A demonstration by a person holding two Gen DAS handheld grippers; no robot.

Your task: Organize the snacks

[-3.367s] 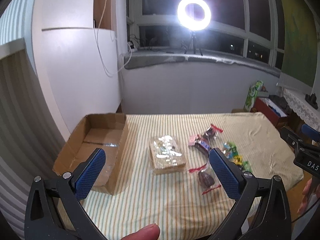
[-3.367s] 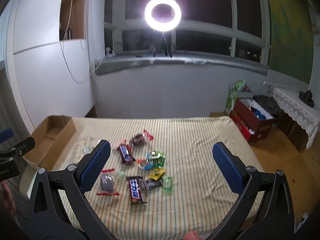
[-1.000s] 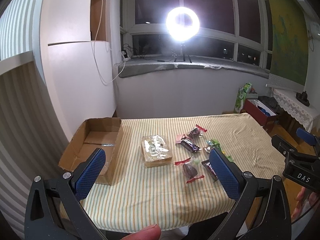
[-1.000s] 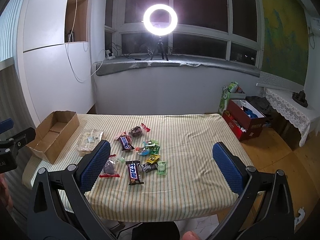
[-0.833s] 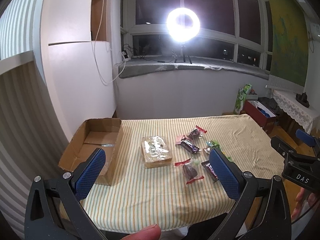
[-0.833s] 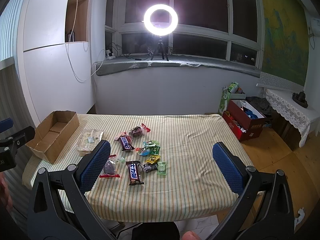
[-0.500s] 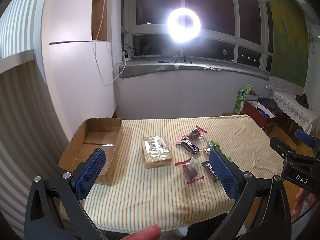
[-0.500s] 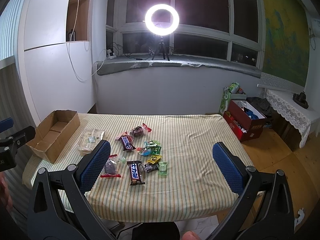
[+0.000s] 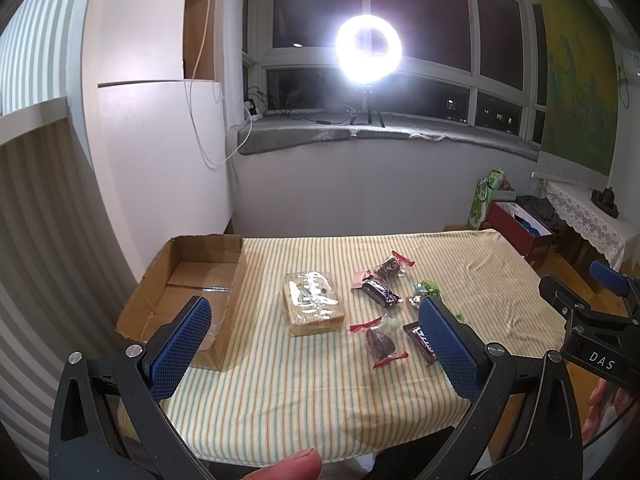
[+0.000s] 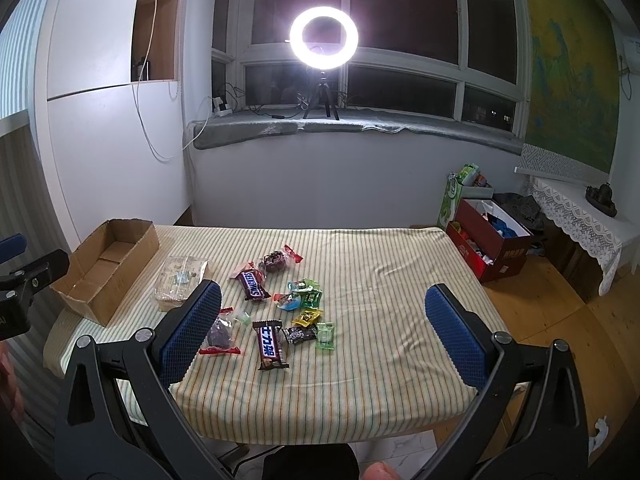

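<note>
We find both grippers held off the near edge of the table (image 10: pixel 360 380), raised above it and pointed forward over the striped cloth. The left gripper (image 9: pixel 314 344) has its jaws spread wide, with nothing between the blue pads (image 9: pixel 178 346). The right gripper (image 10: pixel 322 336) is likewise spread wide and carries nothing. From the left wrist view we see the right gripper's black frame at the far right edge, with fingers of the person's hand below it. From the right wrist view the left gripper's frame shows at the left edge. A fingertip (image 9: pixel 286 468) shows at the bottom of the left view.

The snacks lie on the cloth near the middle of the table. A cardboard box (image 10: pixel 106 264) stands open at the left end, its inside bare as far as we can see. Just right of it lies a clear-wrapped block of wafers (image 9: pixel 314 306). Further right we note a Snickers bar (image 10: pixel 252 284) lying flat, a second Snickers bar (image 10: pixel 270 344) nearer the front edge, a dark sweet in a red-ended clear wrapper (image 10: pixel 220 336) to the left of that bar, and another dark wrapped sweet (image 10: pixel 276 260) on the far side. A cluster of small green, yellow and blue wrapped sweets (image 10: pixel 308 308) sits right of the bars.

A ring light (image 10: pixel 323 36) stands lit on the far windowsill.
</note>
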